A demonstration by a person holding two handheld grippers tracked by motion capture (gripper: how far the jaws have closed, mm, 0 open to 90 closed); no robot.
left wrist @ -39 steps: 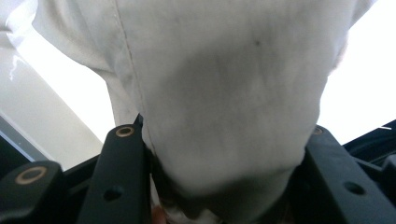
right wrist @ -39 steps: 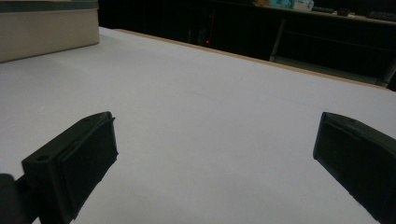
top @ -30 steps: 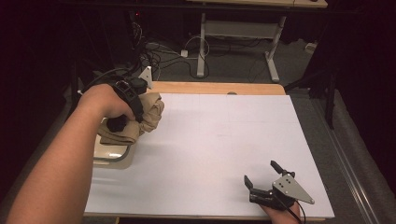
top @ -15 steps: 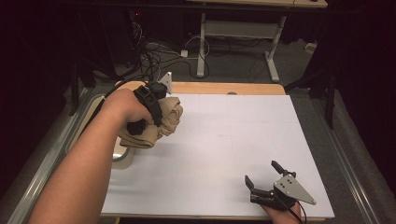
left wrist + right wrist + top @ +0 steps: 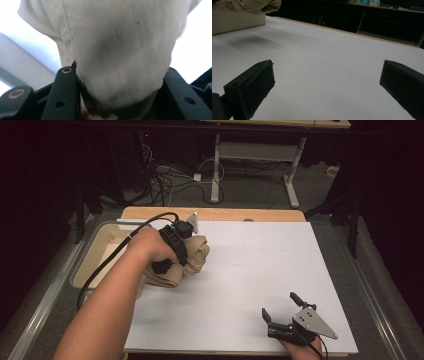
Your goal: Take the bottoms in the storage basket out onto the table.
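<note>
High view: a crumpled beige cloth bundle (image 5: 192, 257) is clamped between the jaws of the left gripper (image 5: 175, 251) and is carried above the left part of the white table top (image 5: 250, 270), close to its left edge and nearer the far edge than the near one. A shallow cream-coloured plastic bin (image 5: 92, 257) is located just beyond that left edge. In the left gripper view, the cloth is seen bulging upward between the two black jaws, both pressed against the fabric. The right gripper (image 5: 282, 312) is rested near the near right corner of the table top. In the right gripper view, its jaws are spread wide apart with nothing between them.
</note>
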